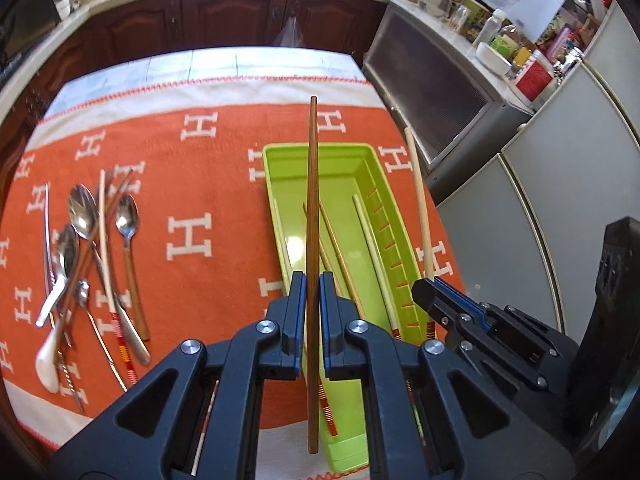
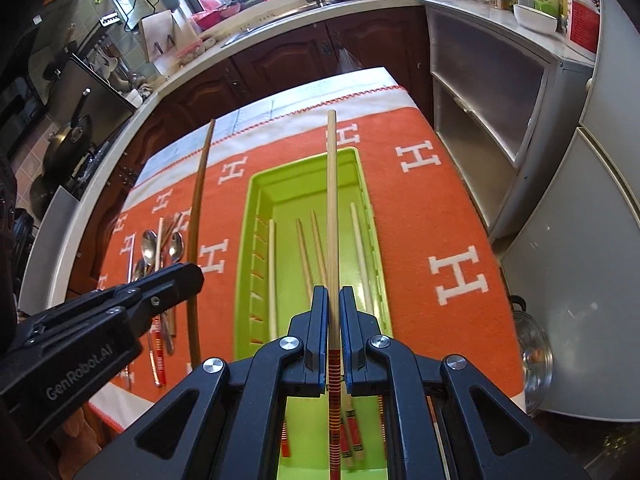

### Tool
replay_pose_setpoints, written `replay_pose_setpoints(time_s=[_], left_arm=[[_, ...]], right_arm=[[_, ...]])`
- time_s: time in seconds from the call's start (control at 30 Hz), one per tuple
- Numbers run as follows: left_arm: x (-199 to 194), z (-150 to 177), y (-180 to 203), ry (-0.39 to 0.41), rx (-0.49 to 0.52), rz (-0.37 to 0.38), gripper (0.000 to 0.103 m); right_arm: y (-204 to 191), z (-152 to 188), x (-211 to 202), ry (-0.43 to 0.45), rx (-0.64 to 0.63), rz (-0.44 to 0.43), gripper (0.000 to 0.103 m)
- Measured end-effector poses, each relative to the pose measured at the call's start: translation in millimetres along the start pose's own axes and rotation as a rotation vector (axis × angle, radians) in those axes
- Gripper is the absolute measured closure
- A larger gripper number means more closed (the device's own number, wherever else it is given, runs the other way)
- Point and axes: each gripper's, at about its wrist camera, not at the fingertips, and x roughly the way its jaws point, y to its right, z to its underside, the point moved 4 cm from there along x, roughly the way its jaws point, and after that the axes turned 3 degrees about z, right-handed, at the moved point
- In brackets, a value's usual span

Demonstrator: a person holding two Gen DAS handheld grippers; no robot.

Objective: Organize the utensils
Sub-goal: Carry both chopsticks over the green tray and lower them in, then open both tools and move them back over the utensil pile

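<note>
Two claws each gripped one chopstick, both sticks running lengthwise with the long lime-green plastic tray (image 2: 366,216) below them. The right claw (image 2: 331,308) was clamped on a pale bamboo chopstick with red-and-yellow banding (image 2: 331,200), directly above the tray's middle, its long axis matching the tray's. The left claw (image 1: 313,296) pinched a dark brown wooden chopstick (image 1: 312,200) over the tray's left wall. Farther left on the orange-clothed worktop (image 1: 208,160) lay the steel spoons (image 1: 84,212), still unsorted. The right claw seemed better placed to lower first.
</note>
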Motion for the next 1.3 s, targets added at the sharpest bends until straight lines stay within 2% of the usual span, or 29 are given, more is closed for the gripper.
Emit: replay_pose_setpoints(time_s=[0.27, 0.33, 0.5, 0.83, 1.3], left_arm=[[29, 6, -7, -0.089, -0.045, 0.020, 0.099], [32, 9, -6, -0.097, -0.031, 0.006, 0.099], [30, 13, -4, -0.097, -0.005, -0.011, 0.099], [24, 20, 4, -0.116, 0.016, 0.024, 0.098], [6, 30, -17, -0.086, 0.055, -0.050, 0.098]], right_arm=[[-10, -4, 27, -0.047, 0.000, 0.026, 0.095], [-10, -4, 29, -0.048, 0.008, 0.026, 0.086], [-10, -3, 23, -0.023, 0.009, 0.032, 0.083], [-12, 2, 8, -0.005, 0.008, 0.026, 0.083], [-25, 7, -1, -0.007, -0.023, 0.005, 0.083]])
